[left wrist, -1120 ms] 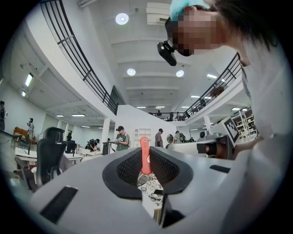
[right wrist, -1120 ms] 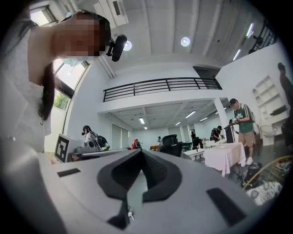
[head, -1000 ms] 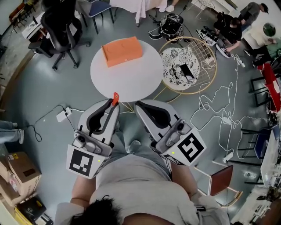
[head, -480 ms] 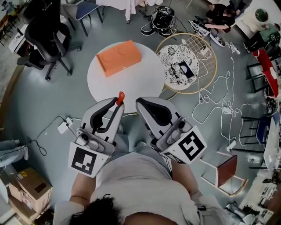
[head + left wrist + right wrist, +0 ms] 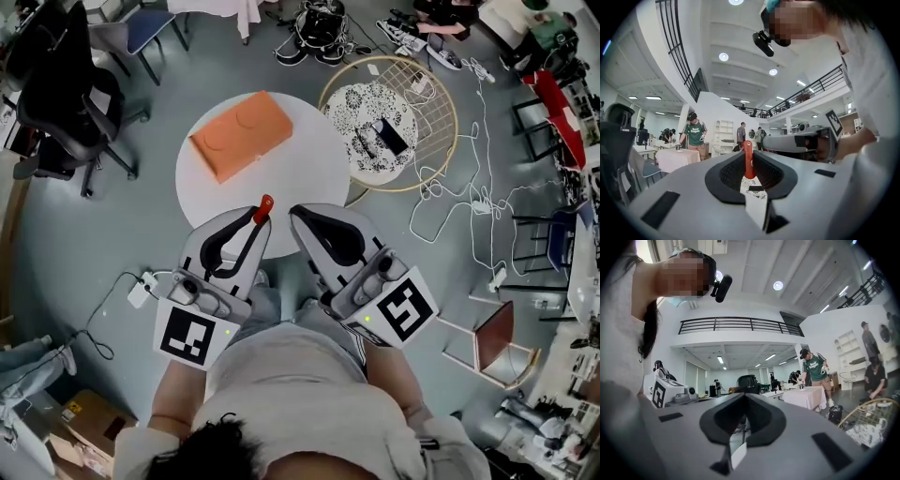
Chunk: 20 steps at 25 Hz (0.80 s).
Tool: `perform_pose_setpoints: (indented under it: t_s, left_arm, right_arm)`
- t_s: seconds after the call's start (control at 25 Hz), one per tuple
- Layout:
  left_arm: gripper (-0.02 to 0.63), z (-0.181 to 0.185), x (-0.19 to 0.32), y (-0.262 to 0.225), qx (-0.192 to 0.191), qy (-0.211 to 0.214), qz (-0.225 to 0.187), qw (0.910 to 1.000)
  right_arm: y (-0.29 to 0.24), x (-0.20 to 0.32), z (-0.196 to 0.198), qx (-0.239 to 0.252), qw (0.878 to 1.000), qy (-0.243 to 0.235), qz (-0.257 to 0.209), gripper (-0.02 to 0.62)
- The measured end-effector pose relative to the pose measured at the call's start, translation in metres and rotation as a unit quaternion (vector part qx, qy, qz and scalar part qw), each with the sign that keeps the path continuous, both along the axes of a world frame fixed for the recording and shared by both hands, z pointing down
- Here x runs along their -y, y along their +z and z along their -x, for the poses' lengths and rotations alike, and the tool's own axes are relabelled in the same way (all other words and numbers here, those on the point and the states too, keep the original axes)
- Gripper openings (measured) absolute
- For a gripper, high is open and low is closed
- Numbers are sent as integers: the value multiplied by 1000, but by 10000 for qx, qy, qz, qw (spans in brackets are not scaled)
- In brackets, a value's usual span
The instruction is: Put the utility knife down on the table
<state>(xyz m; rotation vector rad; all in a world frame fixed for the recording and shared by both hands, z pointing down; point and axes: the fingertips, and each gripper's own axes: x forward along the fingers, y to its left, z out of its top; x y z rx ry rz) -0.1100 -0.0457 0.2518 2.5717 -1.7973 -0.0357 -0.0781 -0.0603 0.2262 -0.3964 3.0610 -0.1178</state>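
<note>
I hold the utility knife (image 5: 264, 204) clamped in my left gripper (image 5: 251, 228) at the surface's (image 5: 300, 159) near edge; right gripper (image 5: 305, 221) closed, empty. Next, likely: lower, release.

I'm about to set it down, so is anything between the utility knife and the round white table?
Nothing visible is in the way. The left gripper holds the utility knife by the near edge of the table, which is bare there. The orange box lies on its far left part.
</note>
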Motion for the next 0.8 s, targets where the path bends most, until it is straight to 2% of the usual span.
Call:
perform_pose_setpoints:
  t_s: [0.36, 0.64, 0.8]
  left_arm:
    - [55, 4, 32, 41, 52, 602, 509, 9969]
    - [55, 13, 42, 86, 290, 901, 925, 9912]
    - [55, 18, 45, 112, 274, 967, 1186, 9878]
  right_arm:
    - [22, 27, 3, -185, 9975, 633, 254, 8]
    - [40, 31, 9, -339, 9938, 956, 462, 8]
    - [47, 32, 11, -426, 9917, 1091, 527, 8]
